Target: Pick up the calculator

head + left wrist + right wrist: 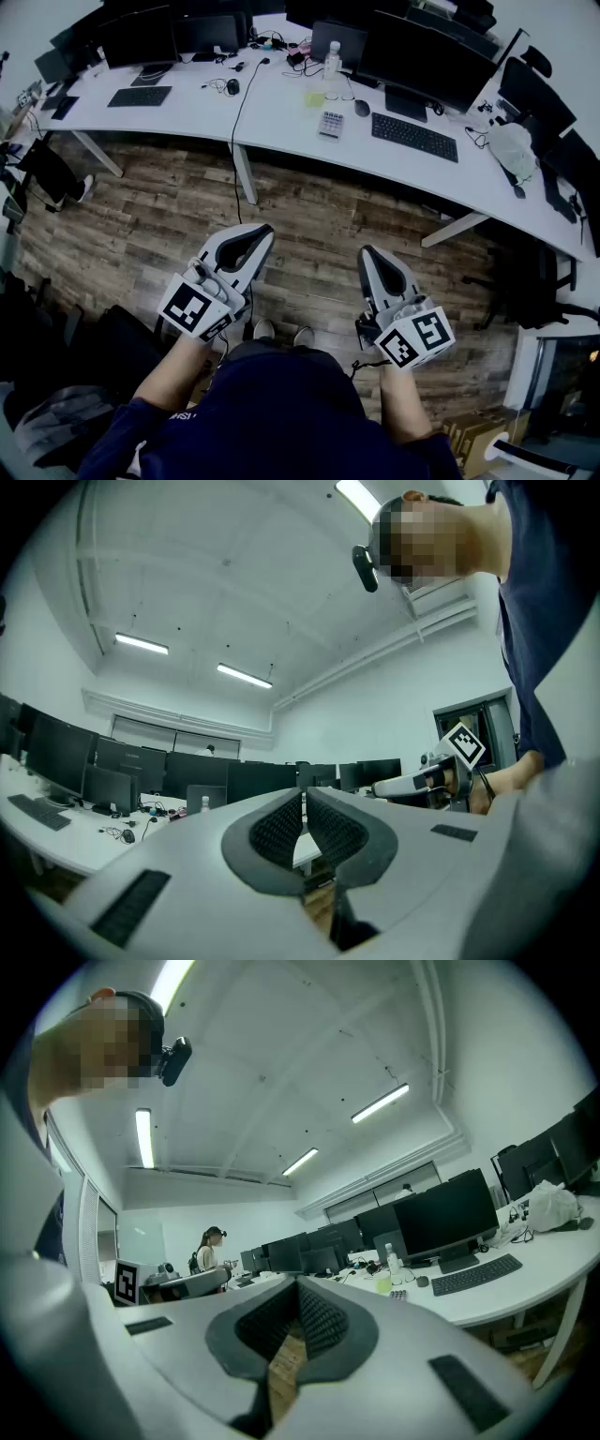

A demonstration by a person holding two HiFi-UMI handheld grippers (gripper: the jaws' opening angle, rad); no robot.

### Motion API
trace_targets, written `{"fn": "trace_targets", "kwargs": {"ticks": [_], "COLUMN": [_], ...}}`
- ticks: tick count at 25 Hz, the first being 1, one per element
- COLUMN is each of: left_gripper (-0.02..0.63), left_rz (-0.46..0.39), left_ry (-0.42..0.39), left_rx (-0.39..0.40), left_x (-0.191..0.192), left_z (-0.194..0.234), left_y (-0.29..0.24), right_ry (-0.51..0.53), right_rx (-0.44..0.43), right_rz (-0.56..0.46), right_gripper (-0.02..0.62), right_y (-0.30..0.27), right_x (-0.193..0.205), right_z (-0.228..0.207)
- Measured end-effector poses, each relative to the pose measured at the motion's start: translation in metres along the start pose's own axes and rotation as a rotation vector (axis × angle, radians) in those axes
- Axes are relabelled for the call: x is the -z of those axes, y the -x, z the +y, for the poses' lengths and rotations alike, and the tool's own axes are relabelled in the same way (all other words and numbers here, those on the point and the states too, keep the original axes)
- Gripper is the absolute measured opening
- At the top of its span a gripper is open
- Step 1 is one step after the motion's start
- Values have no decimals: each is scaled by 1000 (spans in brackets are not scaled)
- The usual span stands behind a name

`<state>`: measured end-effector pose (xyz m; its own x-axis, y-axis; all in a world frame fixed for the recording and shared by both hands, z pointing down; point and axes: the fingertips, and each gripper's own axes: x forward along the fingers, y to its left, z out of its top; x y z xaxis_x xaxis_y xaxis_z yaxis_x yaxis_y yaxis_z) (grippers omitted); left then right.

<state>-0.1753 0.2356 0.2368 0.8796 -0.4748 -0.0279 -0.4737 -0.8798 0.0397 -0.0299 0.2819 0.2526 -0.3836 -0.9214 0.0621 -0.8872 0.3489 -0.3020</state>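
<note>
Zero progress on pick-up.

Head view: calculator (330, 123) lies on white desk (281, 112), just left of black keyboard (413, 137), well apart from both grippers. Left gripper (263, 230) and right gripper (367, 251) are level over wood floor (309, 202).

Left gripper view: jaws clenched together, nothing between.

Right gripper view: jaws likewise clenched, empty; calculator small on desk ahead.

Left to do, as judged: approach, open, grasp, lift.

Writing: none legible; only square markers (195, 307) on gripper cubes.
</note>
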Motion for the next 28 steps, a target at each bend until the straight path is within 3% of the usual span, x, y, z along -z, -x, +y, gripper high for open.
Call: {"fn": "trace_targets", "kwargs": {"ticks": [28], "left_gripper": [40], "left_rz": [7], "left_ry": [-11], "left_rx": [15], "left_x": [4], "left_z": [-6], "left_y": [-6], "right_ry": [-26], "right_rx": [0], "right_rz": [10], "right_gripper": [5], "right_y": [0], "right_x": [2], "right_z": [-4]}}
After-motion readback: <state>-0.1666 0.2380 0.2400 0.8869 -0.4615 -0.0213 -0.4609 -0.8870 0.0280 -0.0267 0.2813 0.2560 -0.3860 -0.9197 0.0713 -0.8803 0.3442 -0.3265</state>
